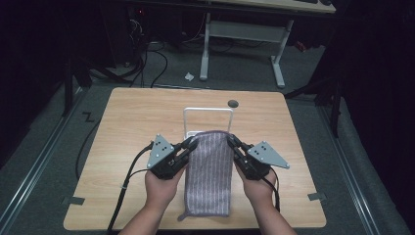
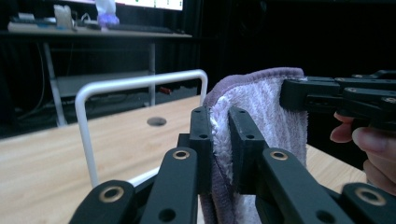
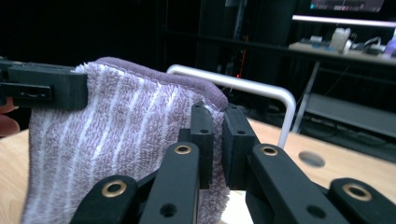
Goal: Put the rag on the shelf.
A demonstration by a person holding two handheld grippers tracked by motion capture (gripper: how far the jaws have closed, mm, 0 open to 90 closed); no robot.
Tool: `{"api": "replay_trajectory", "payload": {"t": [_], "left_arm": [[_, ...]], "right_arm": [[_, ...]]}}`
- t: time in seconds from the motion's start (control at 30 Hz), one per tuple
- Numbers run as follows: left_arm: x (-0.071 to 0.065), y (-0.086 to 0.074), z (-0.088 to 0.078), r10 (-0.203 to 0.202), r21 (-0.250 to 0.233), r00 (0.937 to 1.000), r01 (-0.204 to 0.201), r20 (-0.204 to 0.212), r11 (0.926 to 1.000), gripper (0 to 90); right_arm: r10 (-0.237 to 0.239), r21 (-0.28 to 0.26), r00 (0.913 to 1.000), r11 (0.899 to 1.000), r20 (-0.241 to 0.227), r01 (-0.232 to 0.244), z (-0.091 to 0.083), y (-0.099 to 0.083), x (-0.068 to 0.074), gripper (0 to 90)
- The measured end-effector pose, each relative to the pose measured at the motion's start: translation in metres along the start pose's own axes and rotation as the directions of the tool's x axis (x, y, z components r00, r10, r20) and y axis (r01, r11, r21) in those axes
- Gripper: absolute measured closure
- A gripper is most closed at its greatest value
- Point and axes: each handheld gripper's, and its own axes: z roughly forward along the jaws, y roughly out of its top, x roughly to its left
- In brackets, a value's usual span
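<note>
Towel held up by its two top corners, both grippers clamped.

The left hand (image 1: 160, 188) reaches forward from the near table edge; the left gripper (image 1: 192, 144) points inward, jaws pinched tight on the purple striped towel (image 1: 209, 171) at its top left corner. The towel hangs between the grippers before the white wire rack (image 1: 208, 111) on the wooden table (image 1: 127, 117). The right gripper (image 1: 230, 141), mirrored in the right hand (image 1: 258, 188), pinches the top right corner.

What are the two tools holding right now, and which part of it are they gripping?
Both hold the purple striped towel by its far end: the left tool pinches one top corner, the right tool the other, just before the white rack.
</note>
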Motion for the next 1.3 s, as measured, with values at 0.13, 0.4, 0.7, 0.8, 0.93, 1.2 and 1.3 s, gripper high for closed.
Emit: {"api": "replay_trajectory", "payload": {"t": [0.13, 0.4, 0.7, 0.8, 0.93, 1.2, 1.3], "left_arm": [[0.0, 0.013, -0.001, 0.011, -0.023, 0.9999, -0.01, 0.004, 0.9997, 80.9], [0.001, 0.034, 0.002, 0.048, -0.059, 0.9988, -0.048, 0.007, 0.9971, 80.9], [0.006, 0.058, 0.013, 0.123, -0.081, 0.9922, -0.124, -0.019, 0.9889, 80.7], [0.008, 0.065, 0.017, 0.145, -0.078, 0.9892, -0.146, -0.024, 0.9862, 80.7], [0.011, 0.072, 0.025, 0.157, -0.058, 0.9873, -0.158, -0.024, 0.9857, 80.7], [0.018, 0.081, 0.046, 0.199, -0.03, 0.9793, -0.2, -0.039, 0.9794, 80.6], [0.024, 0.085, 0.054, 0.219, -0.024, 0.9743, -0.221, -0.05, 0.975, 80.5]], "right_arm": [[-0.008, -0.033, 1.0, 0.999, 0.002, 0.008, -0.003, 0.016, -0.001, 84.9], [-0.028, -0.075, 0.9995, 0.997, 0.013, 0.029, -0.004, 0.04, -0.003, 84.9], [-0.019, -0.093, 0.9997, 0.995, 0.017, 0.02, 0.0, 0.055, -0.011, 84.8], [-0.024, -0.093, 0.9993, 0.995, 0.028, 0.027, 0.002, 0.062, -0.016, 84.9], [-0.023, -0.096, 0.9988, 0.995, 0.043, 0.027, 0.005, 0.069, -0.022, 85.1], [-0.024, -0.095, 0.9962, 0.995, 0.084, 0.032, 0.015, 0.08, -0.037, 85.3], [-0.014, -0.088, 0.9955, 0.996, 0.093, 0.022, 0.028, 0.082, -0.045, 85.3]]}}
